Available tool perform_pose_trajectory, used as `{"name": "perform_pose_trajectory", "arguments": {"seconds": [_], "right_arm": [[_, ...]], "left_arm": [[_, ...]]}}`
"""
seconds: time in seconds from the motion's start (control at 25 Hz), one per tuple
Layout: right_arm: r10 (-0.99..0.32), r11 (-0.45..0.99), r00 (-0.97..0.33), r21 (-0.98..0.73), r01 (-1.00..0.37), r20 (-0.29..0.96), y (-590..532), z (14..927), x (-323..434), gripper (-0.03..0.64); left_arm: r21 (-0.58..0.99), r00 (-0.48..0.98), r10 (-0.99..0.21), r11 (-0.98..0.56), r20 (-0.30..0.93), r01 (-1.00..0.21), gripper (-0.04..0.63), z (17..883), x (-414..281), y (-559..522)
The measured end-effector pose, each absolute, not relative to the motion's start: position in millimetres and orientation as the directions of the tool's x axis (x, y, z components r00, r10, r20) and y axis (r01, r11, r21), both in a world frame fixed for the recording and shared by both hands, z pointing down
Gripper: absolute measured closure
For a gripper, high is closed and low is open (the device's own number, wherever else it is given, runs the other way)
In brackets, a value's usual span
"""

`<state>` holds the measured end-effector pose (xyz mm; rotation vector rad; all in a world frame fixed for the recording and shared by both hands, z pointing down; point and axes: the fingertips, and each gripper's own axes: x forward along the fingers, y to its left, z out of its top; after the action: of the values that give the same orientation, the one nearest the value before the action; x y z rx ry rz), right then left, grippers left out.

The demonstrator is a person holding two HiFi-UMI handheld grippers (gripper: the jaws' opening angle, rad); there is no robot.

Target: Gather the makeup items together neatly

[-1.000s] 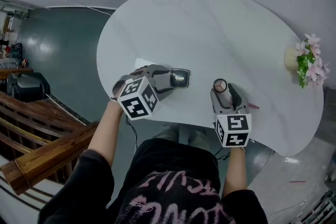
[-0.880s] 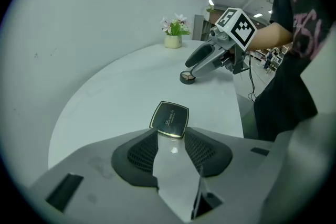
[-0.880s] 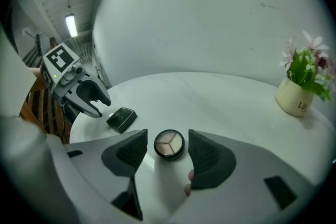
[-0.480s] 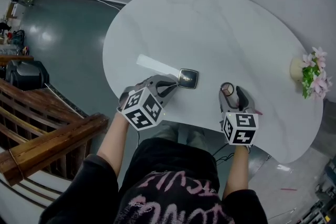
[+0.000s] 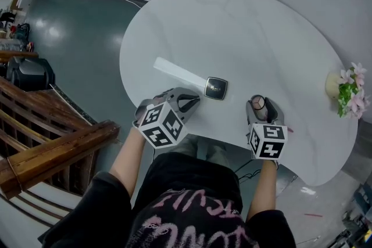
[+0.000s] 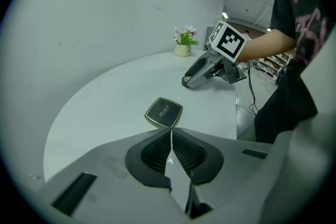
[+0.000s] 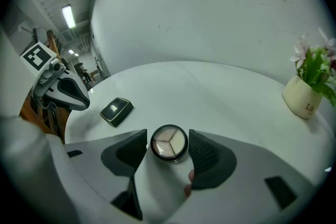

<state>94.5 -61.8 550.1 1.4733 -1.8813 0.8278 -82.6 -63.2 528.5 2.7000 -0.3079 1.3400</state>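
Compact [image 5: 215, 88] sitting just past the left gripper [image 5: 192, 101], far-right of its closed, empty jaws, nearer it than the right gripper [image 5: 260, 108], whose parted jaws flank the round palette [image 7: 169, 142].

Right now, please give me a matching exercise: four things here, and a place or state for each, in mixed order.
1. square black compact
2. round palette
3. flower pot
4. left gripper

A. between the jaws of the right gripper
B. jaws shut, nothing held
C. near the far right edge of the table
D. flat on the table, just ahead of the left gripper

Pairs: 1-D, 2-A, 3-C, 4-B
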Motion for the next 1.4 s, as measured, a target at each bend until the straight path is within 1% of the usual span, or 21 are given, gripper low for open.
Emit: {"name": "perform_pose_trajectory", "arguments": {"seconds": [0.16, 0.24, 0.4, 0.76, 1.08, 1.4], "right_arm": [[-0.588, 0.189, -0.177, -0.08, -0.979, 0.789, -63, 552, 94, 0.325], [-0.586, 0.189, -0.17, -0.071, -0.979, 0.792, -64, 552, 95, 0.341], [-0.587, 0.197, -0.171, -0.065, -0.978, 0.791, -64, 551, 93, 0.341], [-0.594, 0.263, -0.226, -0.079, -0.962, 0.772, -77, 544, 71, 0.344], [-0.586, 0.337, -0.281, -0.087, -0.937, 0.76, -93, 541, 42, 0.344], [-0.564, 0.382, -0.305, -0.085, -0.92, 0.768, -95, 542, 31, 0.344]], "left_arm": [[0.008, 0.585, -0.131, -0.973, 0.8, -0.229, 0.576, 529, -90, -62], [0.006, 0.583, -0.13, -0.974, 0.802, -0.225, 0.576, 530, -92, -61], [0.012, 0.59, -0.13, -0.973, 0.797, -0.232, 0.577, 531, -93, -59], [0.014, 0.599, -0.138, -0.97, 0.789, -0.241, 0.577, 530, -91, -59], [0.015, 0.587, -0.153, -0.963, 0.795, -0.27, 0.577, 532, -106, -59], [0.019, 0.577, -0.152, -0.96, 0.803, -0.279, 0.577, 535, -113, -58]]}}
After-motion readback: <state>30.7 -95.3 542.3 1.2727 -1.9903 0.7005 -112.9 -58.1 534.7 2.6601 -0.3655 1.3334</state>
